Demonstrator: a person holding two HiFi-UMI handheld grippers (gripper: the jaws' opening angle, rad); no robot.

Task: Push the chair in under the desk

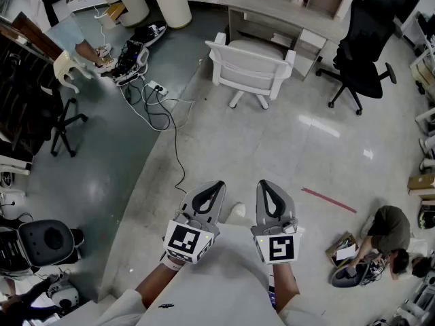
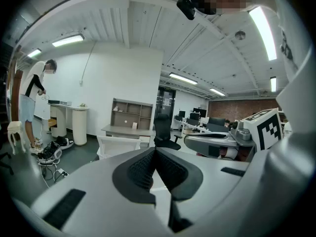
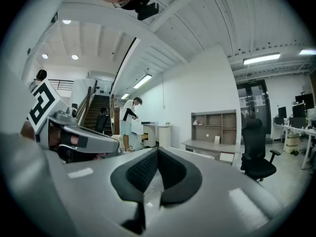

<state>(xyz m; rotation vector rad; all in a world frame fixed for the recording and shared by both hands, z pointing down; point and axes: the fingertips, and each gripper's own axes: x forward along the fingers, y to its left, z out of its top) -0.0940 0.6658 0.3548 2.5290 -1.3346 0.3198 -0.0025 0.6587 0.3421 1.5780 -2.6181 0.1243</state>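
A white chair (image 1: 250, 68) stands on the pale floor in front of the grey desk (image 1: 285, 12), its back toward me and its seat near the desk edge. The same white chair (image 2: 117, 146) and desk (image 2: 123, 130) show small in the left gripper view; the desk (image 3: 212, 144) also appears in the right gripper view. My left gripper (image 1: 217, 184) and right gripper (image 1: 266, 184) hang side by side low in the head view, well short of the chair. Both are shut with nothing between the pads.
A black office chair (image 1: 363, 46) stands right of the desk. Cables and a power strip (image 1: 156, 87) trail over the grey floor at left. A person (image 1: 387, 240) crouches at lower right by a box. Red tape (image 1: 328, 200) marks the floor. Another black chair (image 1: 41, 243) sits lower left.
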